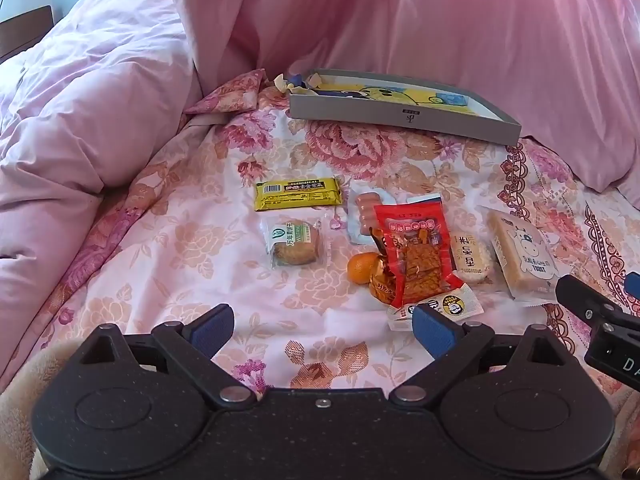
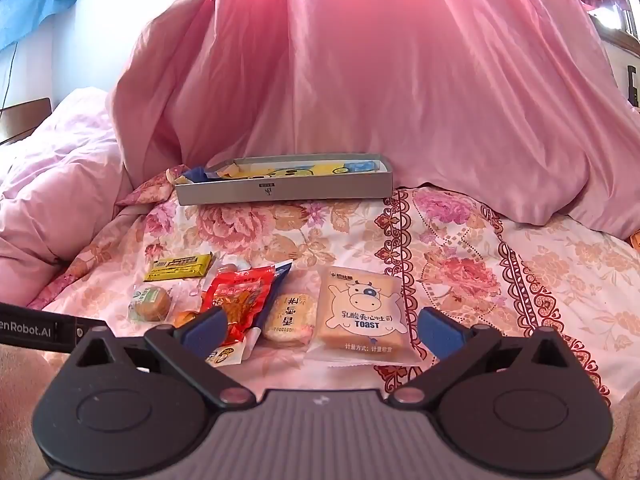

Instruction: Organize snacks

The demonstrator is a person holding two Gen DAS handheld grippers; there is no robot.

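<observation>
The left gripper [image 1: 322,330] is right up close at the bottom of the left wrist view. Its two blue fingers [image 1: 212,328] are spread wide apart, and nothing is between them but the flowery bed sheet [image 1: 192,184]. The right gripper [image 2: 320,330] is the same in its own view: jaws wide apart, holding nothing. It hangs just in front of the snacks.

The snacks lie in a loose bunch on the sheet. The toast pack [image 2: 360,314] with a cartoon cow on it is on the right. Just beside it, on its left, is a round rice cracker pack [image 2: 290,316]. Next comes a red snack bag [image 1: 416,252], which lies on top of other small packs. A white sauce packet [image 1: 448,306] pokes out under its near end. A little orange [image 1: 362,266] sits by the red bag, touching a shiny gold-wrapped sweet [image 1: 380,280]. A sausage pack [image 1: 366,216] lies behind the red bag. To the left, apart from the bunch, are a round cake in a clear wrapper [image 1: 294,244] and a yellow bar [image 1: 298,194].

Farther back sits a flat grey box [image 1: 404,114] with yellow paper inside. A pink curtain [image 2: 360,80] hangs behind it. A pink quilt [image 1: 80,100] is heaped on the left.
</observation>
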